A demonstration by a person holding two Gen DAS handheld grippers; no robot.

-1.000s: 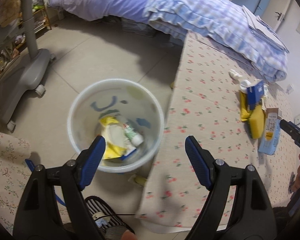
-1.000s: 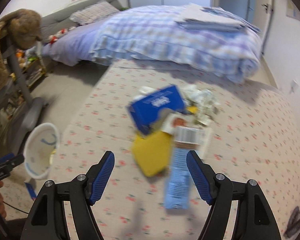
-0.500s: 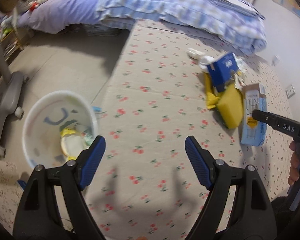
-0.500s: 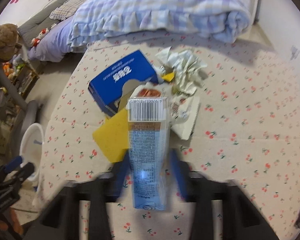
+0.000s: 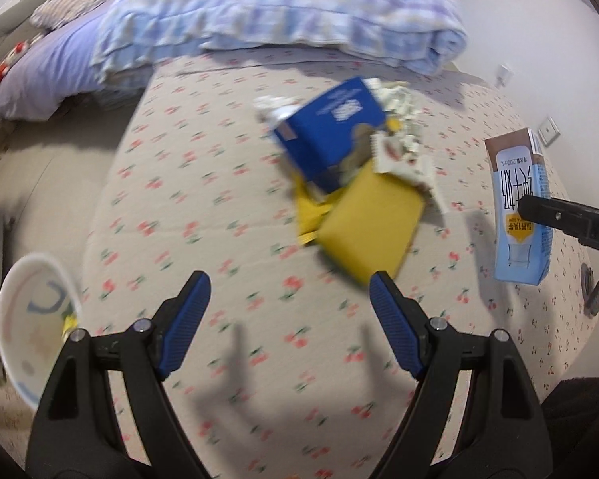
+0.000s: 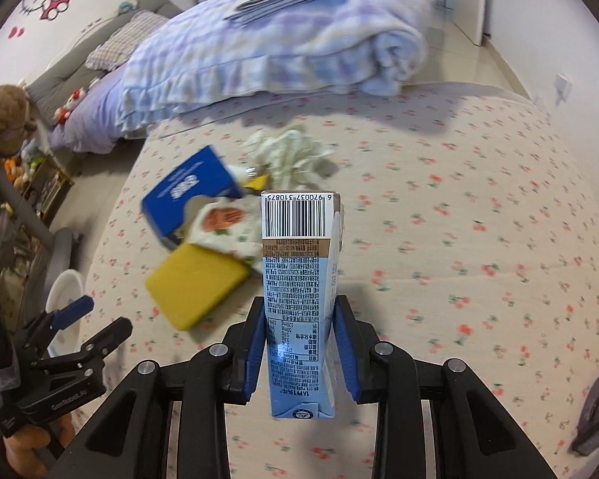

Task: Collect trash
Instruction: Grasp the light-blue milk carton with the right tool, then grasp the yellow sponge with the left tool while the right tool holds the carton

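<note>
now the right gripper [image 6: 299, 343] tilts steeply down toward the cherry-print cloth [image 6: 479, 239], its blue pads pressed against the two sides of a light blue milk carton [image 6: 297, 299], which it pinches near the bottom end so that the barcode end points away from the camera. a second ago these jaws stood wide over the carton lying flat on the cloth; they closed on it within that second, and in the left wrist view the carton [image 5: 519, 211] now hangs clear of the cloth, at the far right, with a black finger [image 5: 555, 215] of that gripper across its face.

the left gripper [image 5: 287, 319] also points steeply down, its jaws spread wide with nothing between them, only bare cloth below. a second ago it hung over the white bucket [image 5: 28, 327]; since then it has swung to the right over the cloth, so the bucket now sits on the floor at the near left edge of its view, with a little yellow trash showing at its rim.

just beyond the left gripper's right finger lies the rest of the heap: a yellow packet [image 5: 373, 227] nearest, a dark blue box [image 5: 327, 127] tilted on top at the far side, a printed white wrapper [image 5: 399, 159] to the right of the box, and crumpled paper [image 6: 287, 155] farthest. the heap has not shifted. at the far end a folded checked quilt [image 6: 279, 48] lies across the bed.
</note>
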